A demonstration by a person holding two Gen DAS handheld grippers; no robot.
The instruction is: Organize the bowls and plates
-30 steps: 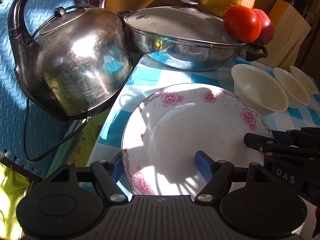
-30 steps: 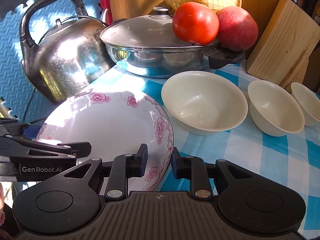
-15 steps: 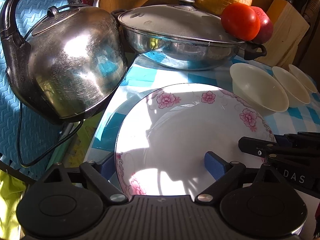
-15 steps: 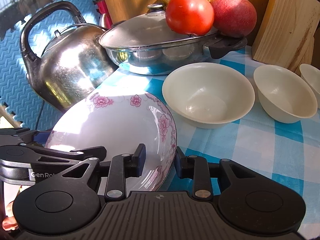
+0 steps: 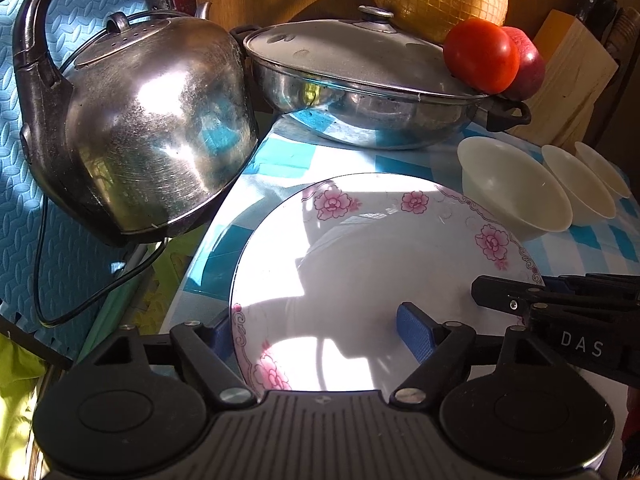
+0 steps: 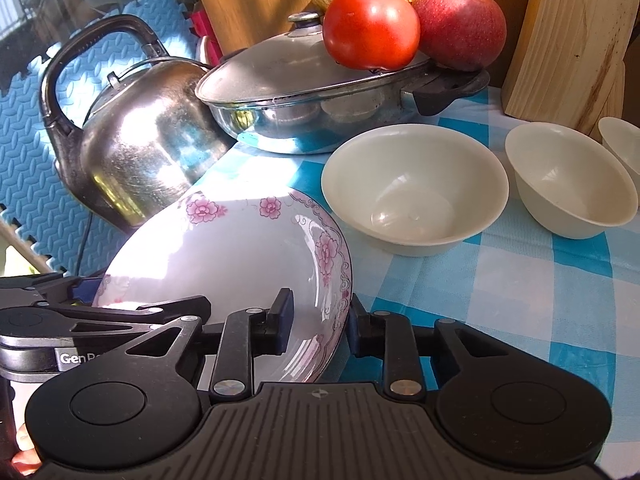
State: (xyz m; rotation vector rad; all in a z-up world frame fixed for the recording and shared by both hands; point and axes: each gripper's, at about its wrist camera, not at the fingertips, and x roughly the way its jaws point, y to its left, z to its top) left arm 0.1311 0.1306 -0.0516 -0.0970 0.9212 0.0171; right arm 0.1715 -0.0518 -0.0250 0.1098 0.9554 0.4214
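A white plate with pink flowers (image 5: 360, 280) (image 6: 224, 256) sits at the left end of the checked table, tilted, with its right side raised. My right gripper (image 6: 318, 322) is shut on the plate's right rim, one pad inside and one outside; it shows in the left wrist view as black fingers (image 5: 504, 294). My left gripper (image 5: 316, 330) stands wide open astride the near-left rim, one blue pad over the plate, the other hidden behind the rim. Three empty cream bowls stand in a row to the right: large (image 6: 414, 196), middle (image 6: 572, 184), and a third (image 6: 624, 144) cut by the frame.
A steel kettle (image 5: 148, 136) with a cable stands close left of the plate, at the table's edge. Behind is a lidded steel pan (image 5: 360, 92) bearing a tomato (image 6: 370, 28) and an apple (image 6: 460, 24). A wooden knife block (image 6: 572, 40) stands at the back right.
The plate's right side has risen in the right gripper, so it now tilts. The left gripper's fingers have spread slightly wider. Both cameras have edged forward.
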